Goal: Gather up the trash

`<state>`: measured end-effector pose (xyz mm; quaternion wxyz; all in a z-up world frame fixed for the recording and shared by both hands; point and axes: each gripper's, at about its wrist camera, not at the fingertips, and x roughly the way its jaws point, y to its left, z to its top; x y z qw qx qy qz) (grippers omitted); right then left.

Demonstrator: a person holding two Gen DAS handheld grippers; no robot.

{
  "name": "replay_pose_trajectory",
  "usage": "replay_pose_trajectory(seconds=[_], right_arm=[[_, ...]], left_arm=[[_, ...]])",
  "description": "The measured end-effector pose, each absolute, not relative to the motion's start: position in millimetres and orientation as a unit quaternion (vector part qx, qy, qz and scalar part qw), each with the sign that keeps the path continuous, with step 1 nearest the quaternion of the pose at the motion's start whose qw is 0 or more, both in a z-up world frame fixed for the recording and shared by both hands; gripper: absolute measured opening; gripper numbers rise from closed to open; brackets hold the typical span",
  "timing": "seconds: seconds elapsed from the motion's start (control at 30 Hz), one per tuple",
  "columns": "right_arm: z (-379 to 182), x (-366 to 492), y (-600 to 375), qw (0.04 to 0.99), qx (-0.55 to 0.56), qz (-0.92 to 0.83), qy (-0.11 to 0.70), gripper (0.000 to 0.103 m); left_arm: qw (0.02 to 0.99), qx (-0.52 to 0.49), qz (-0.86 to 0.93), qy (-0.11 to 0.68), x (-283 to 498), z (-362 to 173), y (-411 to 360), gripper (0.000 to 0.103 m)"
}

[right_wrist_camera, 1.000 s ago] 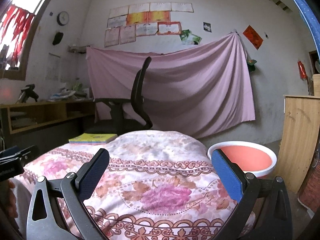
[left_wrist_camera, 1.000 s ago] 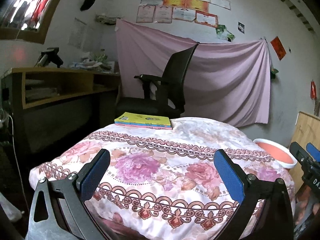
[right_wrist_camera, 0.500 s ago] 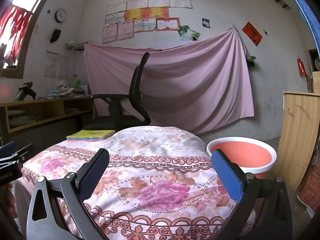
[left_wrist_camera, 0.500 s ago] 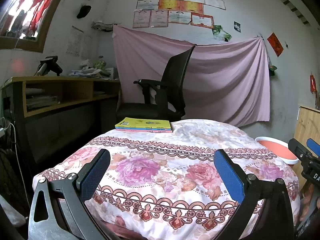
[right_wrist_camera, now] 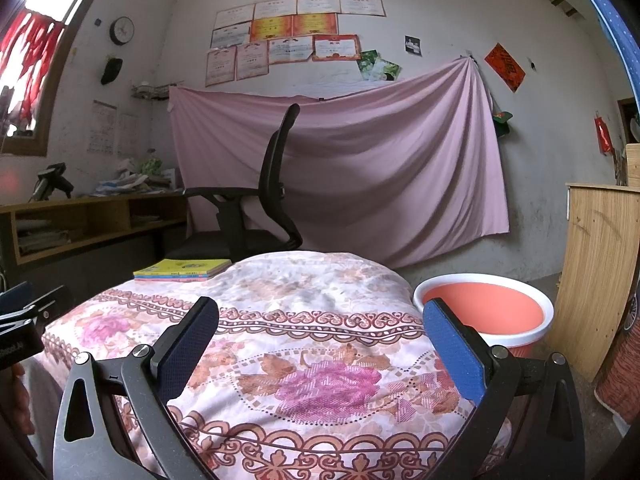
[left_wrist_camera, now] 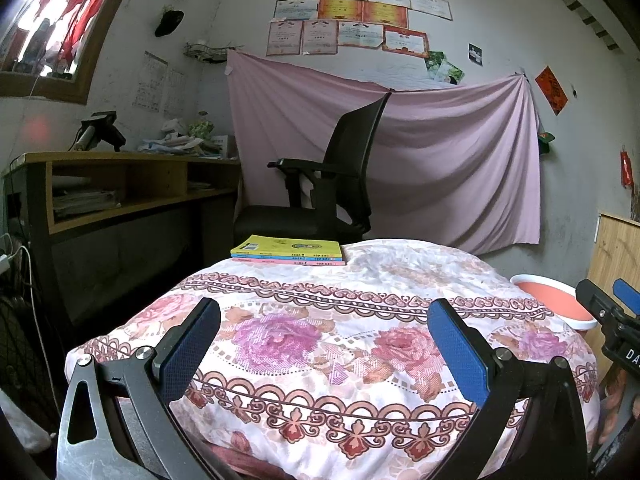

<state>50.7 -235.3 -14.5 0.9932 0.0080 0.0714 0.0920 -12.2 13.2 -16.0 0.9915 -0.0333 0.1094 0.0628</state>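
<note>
Left gripper (left_wrist_camera: 323,340): we hold it with the jaws spread wide and nothing between them; it hangs above the near edge of the floral cover (left_wrist_camera: 360,300).
Right gripper (right_wrist_camera: 320,338): released in the same way, empty; it looks over the same cover, a little more to the right side.
Books (left_wrist_camera: 289,250): a small stack lies at the far left of the cover, the yellow one on top; we judge these are not trash.
Basin (right_wrist_camera: 484,308): an orange basin with a white rim stands just beside the cover on the right; we cannot tell if it is meant to receive the trash.
Trash: we see no piece of trash on the cover in either view; some crumpled papers lie far away on the desk (left_wrist_camera: 120,168), but they are too small to be sure.
Step in hand: we judge we are searching; the task seems hardly begun.
How to do it well: we should sweep both cameras slowly and lower, over the floor and the edges; keep the jaws apart until a piece sits clearly between the pads.
</note>
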Motion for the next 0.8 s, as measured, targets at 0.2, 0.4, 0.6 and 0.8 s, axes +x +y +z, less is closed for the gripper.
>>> replay_pose_trajectory(seconds=[0.2, 0.4, 0.6, 0.8], right_arm=[[-14.2, 50.4, -235.4, 0.993, 0.008, 0.092, 0.071, 0.103], [-14.4, 50.7, -235.3, 0.993, 0.008, 0.092, 0.072, 0.103], [-14.3, 50.7, -235.0, 0.993, 0.008, 0.092, 0.072, 0.103], [-14.0, 50.7, -235.0, 0.993, 0.008, 0.092, 0.072, 0.103]], left_arm=[[0.992, -0.033, 0.063, 0.109, -11.9, -16.0, 12.7, 0.102], [0.991, -0.033, 0.063, 0.109, -12.3, -16.3, 12.0, 0.102], [0.991, -0.033, 0.063, 0.109, -13.1, -16.6, 11.4, 0.102], [0.992, -0.033, 0.063, 0.109, -12.8, -16.7, 11.2, 0.102]])
